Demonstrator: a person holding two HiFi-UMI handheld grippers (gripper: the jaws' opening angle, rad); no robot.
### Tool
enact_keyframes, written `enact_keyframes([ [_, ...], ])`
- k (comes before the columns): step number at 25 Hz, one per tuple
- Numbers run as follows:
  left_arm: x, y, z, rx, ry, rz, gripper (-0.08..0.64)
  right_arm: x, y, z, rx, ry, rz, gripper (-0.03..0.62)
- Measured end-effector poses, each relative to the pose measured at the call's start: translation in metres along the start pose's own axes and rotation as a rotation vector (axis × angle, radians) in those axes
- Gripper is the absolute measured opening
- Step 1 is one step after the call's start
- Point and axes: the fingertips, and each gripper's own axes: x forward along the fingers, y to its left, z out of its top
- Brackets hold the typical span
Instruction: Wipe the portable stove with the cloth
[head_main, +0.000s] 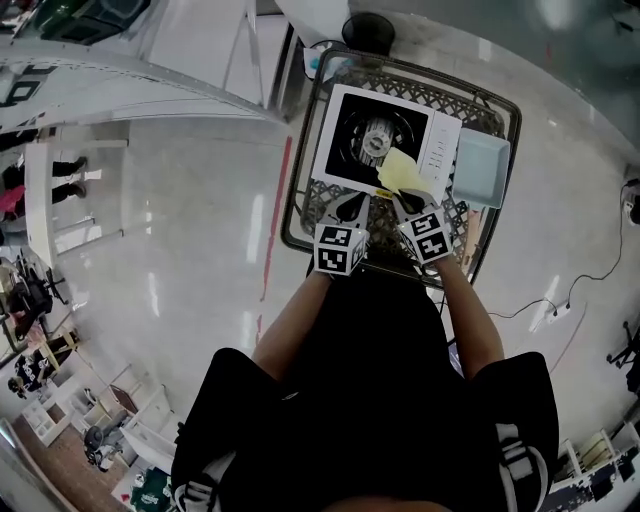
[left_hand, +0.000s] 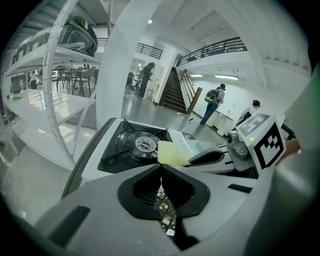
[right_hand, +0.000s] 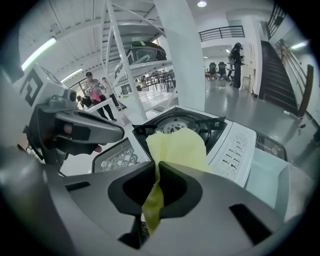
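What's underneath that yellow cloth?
The cloth, pinched in the right tool, sits over the near edge of the portable stove, beside the burner. The patch of stove beneath it is covered; whether they touch is unclear.

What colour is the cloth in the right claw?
The soft cloth is pale yellow; clearest in right gripper view.
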Motion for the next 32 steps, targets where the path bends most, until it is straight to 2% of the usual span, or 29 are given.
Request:
enact_keyframes([
  [6, 0.0, -0.003, -0.006, 0.002, 0.013, -0.01, 0.021, -0.002, 0.007, -0.024, 0.014, 0.042, 0.008, 0.023],
  [9, 0.0, 0.0, -0.002, 0.007, 0.012, -0.014, 0.021, -0.003, 0.005, -0.017, 0.02, 0.02, -0.004, 0.023],
  [13, 0.001, 0.005, 0.003, 0.002, 0.007, -0.017, 0.021, -0.02, 0.005, 0.016, 0.024, -0.07, -0.031, 0.021],
  [18, -0.002, 0.016, 0.01, -0.015, -0.003, -0.012, 0.021, -0.048, -0.016, 0.093, 0.062, -0.241, -0.085, 0.021],
  [22, -0.003, 0.03, 0.033, -0.021, -0.033, -0.003, 0.021, -0.054, -0.051, 0.179, -0.035, -0.343, -0.151, 0.021],
  [26, 0.001, 0.04, 0.05, -0.031, -0.058, 0.01, 0.021, -0.035, -0.083, 0.239, -0.117, -0.364, -0.2, 0.021],
  [29, 0.004, 0.045, 0.056, -0.039, -0.07, 0.013, 0.021, -0.007, -0.1, 0.255, -0.179, -0.343, -0.23, 0.021],
  [32, 0.004, 0.053, 0.047, -0.049, -0.055, 0.016, 0.021, 0.039, -0.112, 0.23, -0.287, -0.204, -0.283, 0.021],
])
